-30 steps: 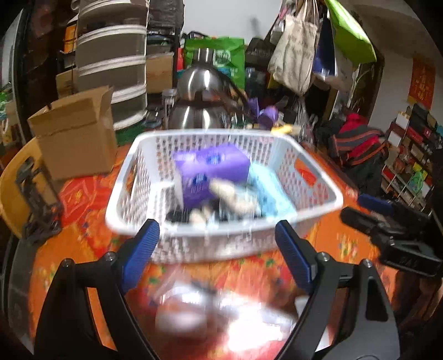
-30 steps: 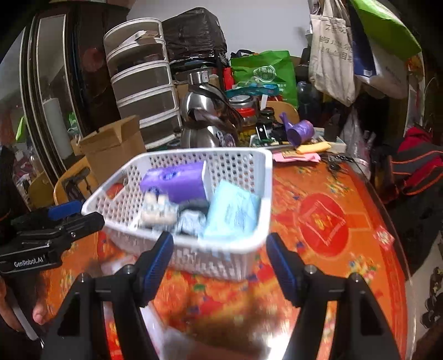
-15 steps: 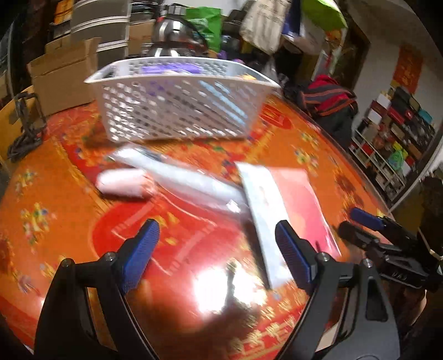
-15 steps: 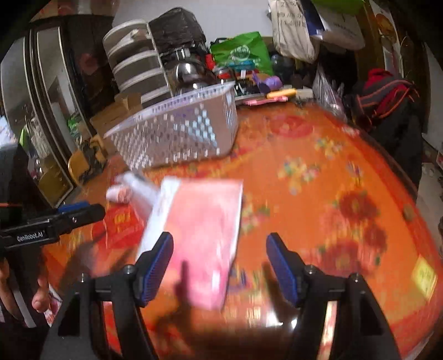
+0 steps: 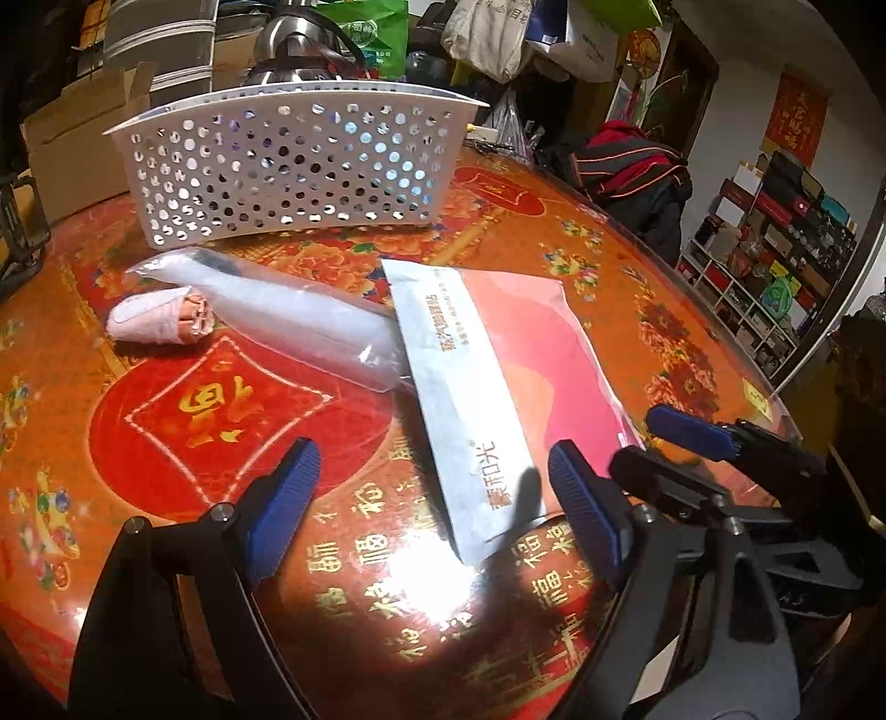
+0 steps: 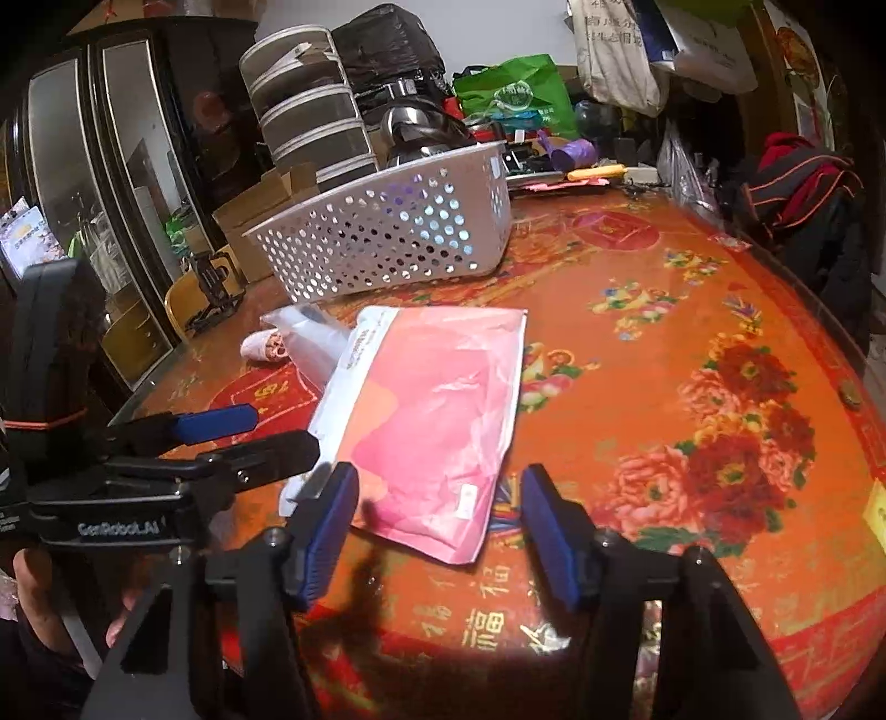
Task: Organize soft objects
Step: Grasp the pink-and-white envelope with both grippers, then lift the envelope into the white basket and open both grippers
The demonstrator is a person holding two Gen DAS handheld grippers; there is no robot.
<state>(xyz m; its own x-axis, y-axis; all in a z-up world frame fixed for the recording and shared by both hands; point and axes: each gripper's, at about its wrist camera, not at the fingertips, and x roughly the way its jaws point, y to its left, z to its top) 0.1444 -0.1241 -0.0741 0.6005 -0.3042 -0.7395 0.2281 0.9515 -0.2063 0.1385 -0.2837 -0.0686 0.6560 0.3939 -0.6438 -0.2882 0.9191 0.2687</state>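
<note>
A flat pink and white soft packet lies on the red patterned table. A clear plastic-wrapped roll lies partly under its far corner, and a small pink rolled cloth sits beside that. The white perforated basket stands behind them. My left gripper is open and empty, low over the table by the packet's near end. My right gripper is open and empty, just short of the packet's near edge.
The round table drops off at the right and near edges. A cardboard box, steel pots, stacked drawers and hanging bags crowd the far side. A chair with red clothes stands at the right.
Both grippers have pulled back from the basket and dropped low toward the table's near side. The packet, roll and cloth now lie in front of them.
</note>
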